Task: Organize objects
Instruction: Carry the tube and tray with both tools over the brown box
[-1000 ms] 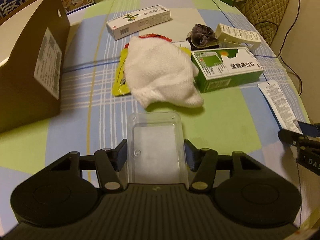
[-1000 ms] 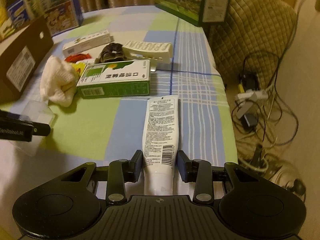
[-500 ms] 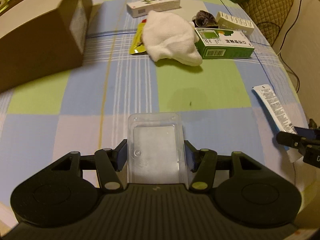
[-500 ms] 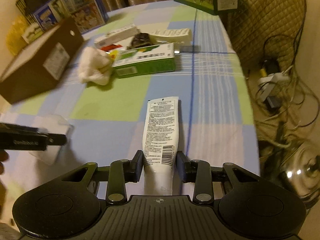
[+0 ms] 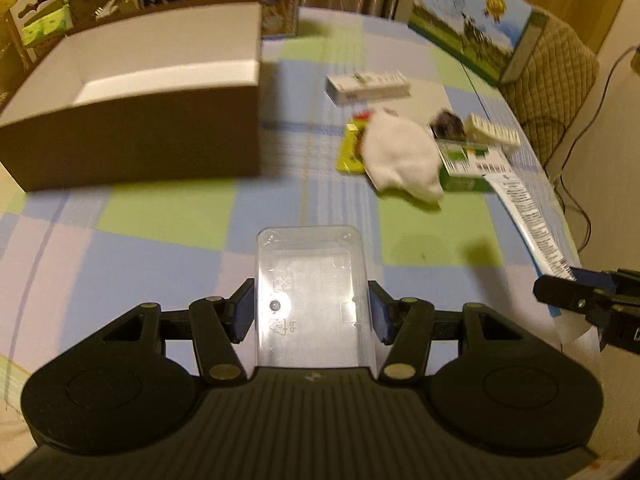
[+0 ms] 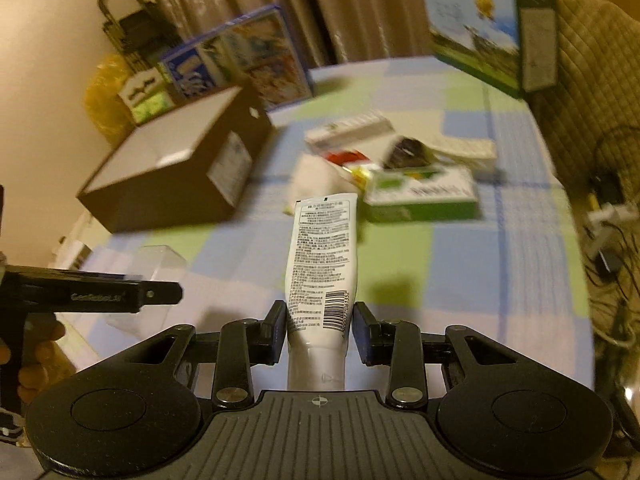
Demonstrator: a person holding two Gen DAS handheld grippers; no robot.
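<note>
Both grippers are loaded: the left gripper [image 5: 311,312] pinches a clear plastic tray [image 5: 310,280], the right gripper [image 6: 320,330] clamps a white tube [image 6: 322,268], both above the checked tablecloth [image 5: 168,216]. Beyond stands an open brown box [image 5: 132,112].

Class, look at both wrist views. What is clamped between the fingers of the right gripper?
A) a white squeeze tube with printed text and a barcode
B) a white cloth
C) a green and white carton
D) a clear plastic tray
A: in the right wrist view the right gripper is shut on the white squeeze tube, whereas the clear plastic tray sits in the left gripper.
</note>
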